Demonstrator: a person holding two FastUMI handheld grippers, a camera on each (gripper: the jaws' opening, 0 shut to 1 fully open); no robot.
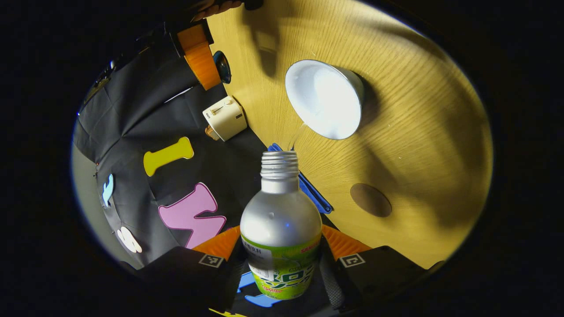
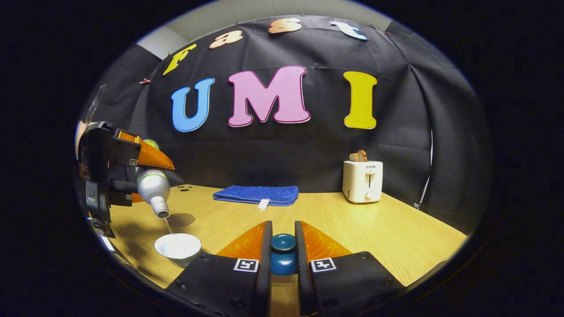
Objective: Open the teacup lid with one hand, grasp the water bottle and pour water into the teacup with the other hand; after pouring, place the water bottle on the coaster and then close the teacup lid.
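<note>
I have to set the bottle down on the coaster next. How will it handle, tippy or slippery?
The bottle looks smooth and metallic, so probably slippery between the left gripper fingers. It is tall with a narrow neck, so likely tippy on the small coaster. It is uncapped and pouring into the teacup; tilting would spill.

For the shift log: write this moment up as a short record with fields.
stage: pouring under way
left gripper: shut on the bottle, tipped mouth-down over the cup
water: thin stream from the bottle mouth into the cup
right gripper: shut on the lid, held off the cup
cup: uncovered, standing on the table
coaster: bare, beside the cup
background: blue towel and toaster at the far edge
</note>
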